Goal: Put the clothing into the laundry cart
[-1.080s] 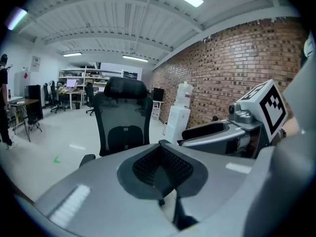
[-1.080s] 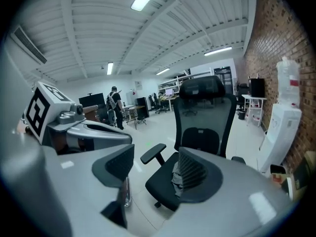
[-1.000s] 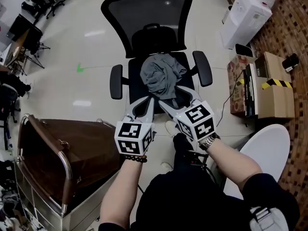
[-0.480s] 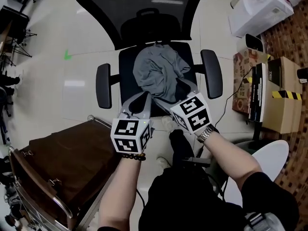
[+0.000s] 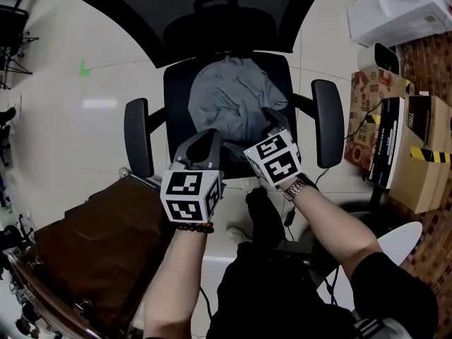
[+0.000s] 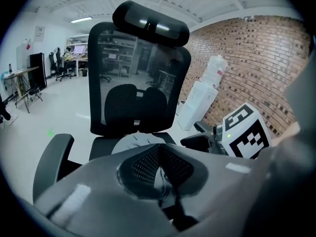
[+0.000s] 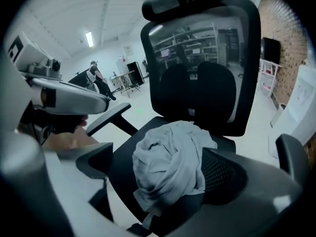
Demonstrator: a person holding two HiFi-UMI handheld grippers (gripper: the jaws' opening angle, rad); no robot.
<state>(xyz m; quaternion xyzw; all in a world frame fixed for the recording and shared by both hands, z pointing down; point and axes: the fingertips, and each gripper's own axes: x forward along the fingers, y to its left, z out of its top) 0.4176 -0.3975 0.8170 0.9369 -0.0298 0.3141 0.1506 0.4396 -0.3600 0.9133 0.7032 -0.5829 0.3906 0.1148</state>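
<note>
The chair (image 5: 176, 119) carries the grey clothing (image 5: 229, 101) on its seat, and the laundry cart (image 5: 85, 246) waits at my left. My right tool (image 5: 254, 133) has just been opening and now straddles the heap untouched, probably to grab it. My left tool (image 5: 201, 147) is pressed together, empty.

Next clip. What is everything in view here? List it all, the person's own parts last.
Black mesh office chair: one, black, centre, facing the person.
Crumpled grey garment: one, grey, on the chair's seat.
Brown fabric laundry cart: one, brown, metal-framed, lower left.
White water dispenser: one, white, upper right.
Cardboard boxes: at least two, tan, right edge.
White rounded object: one, lower right, unidentifiable.
Left gripper: one, grey, jaws together, empty.
Right gripper: one, grey, jaws just been opening, now wide, garment between them, ungripped.
</note>
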